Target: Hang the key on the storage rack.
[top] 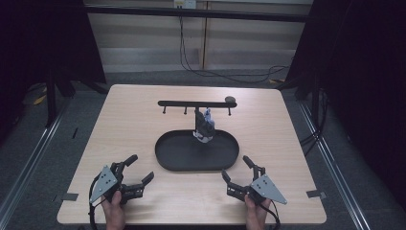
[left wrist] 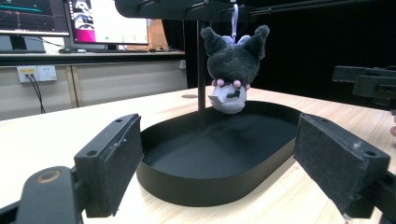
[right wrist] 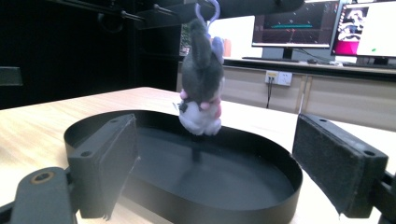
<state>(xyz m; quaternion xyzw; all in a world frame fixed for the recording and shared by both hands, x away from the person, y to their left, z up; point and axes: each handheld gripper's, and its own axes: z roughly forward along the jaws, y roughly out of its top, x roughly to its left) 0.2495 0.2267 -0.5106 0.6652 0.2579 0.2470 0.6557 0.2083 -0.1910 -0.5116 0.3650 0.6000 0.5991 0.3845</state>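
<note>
Wooden bench (top: 143,120), both forearms low at near edge. Left hand-held gripper (top: 139,170) and right hand-held gripper (top: 235,168) jaws spread apart, empty, aimed at black tray (top: 165,158) beneath hanging plush toy (top: 205,127).

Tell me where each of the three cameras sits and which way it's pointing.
High view: above the near table edge, looking forward and down; both hands, left tongs and right tongs show.
Left gripper view: rides the left tongs, facing the black tray; own jaws open.
Right gripper view: rides the right tongs; jaws open.
Both share the hanging plush toy.
</note>
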